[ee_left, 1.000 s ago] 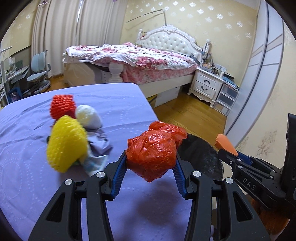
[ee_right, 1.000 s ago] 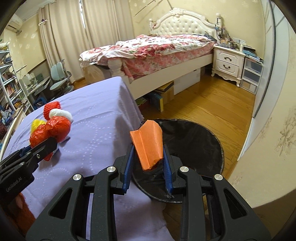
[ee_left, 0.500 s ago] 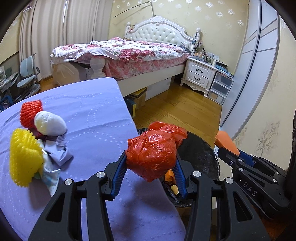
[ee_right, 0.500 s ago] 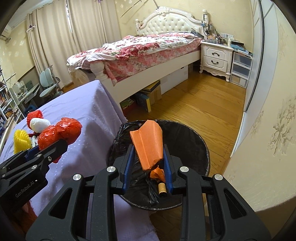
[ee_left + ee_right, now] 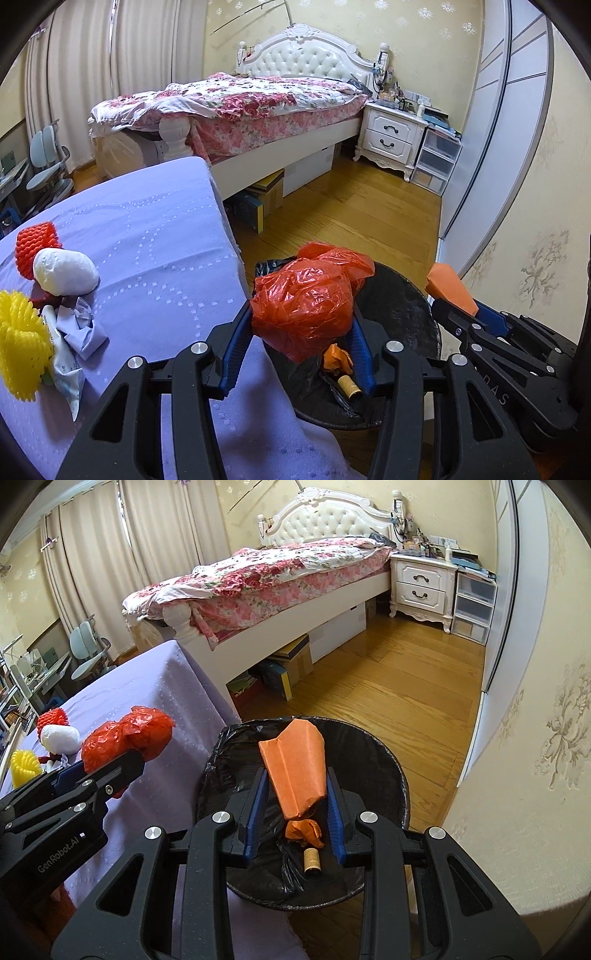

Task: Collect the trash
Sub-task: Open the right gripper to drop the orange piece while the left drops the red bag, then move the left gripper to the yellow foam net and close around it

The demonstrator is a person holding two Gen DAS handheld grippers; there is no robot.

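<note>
My left gripper (image 5: 301, 332) is clamped on a crumpled red plastic bag (image 5: 306, 299), and my right gripper (image 5: 295, 805) pinches a folded orange paper wrapper (image 5: 295, 768). Both have travelled off the purple-clothed table (image 5: 155, 258) in the last second: the paper now hangs squarely over the round bin lined with a black plastic bag (image 5: 391, 775), while the red bag sits at the bin's near rim, beside the table's right edge. To me that means the carry is nearly done and release comes next — paper first, the bag needing a little more reach.

Inside the bin lie a scrunched orange scrap (image 5: 304, 832) and a small brown cylinder like a cork (image 5: 311, 862), resting on the black liner.

More trash waits at the table's left edge: a yellow foam fruit net (image 5: 22, 350), a red foam net (image 5: 35, 249), a white wad (image 5: 64, 271) and crumpled pale wrappers (image 5: 79, 328) — all bunched together, touching.
</note>
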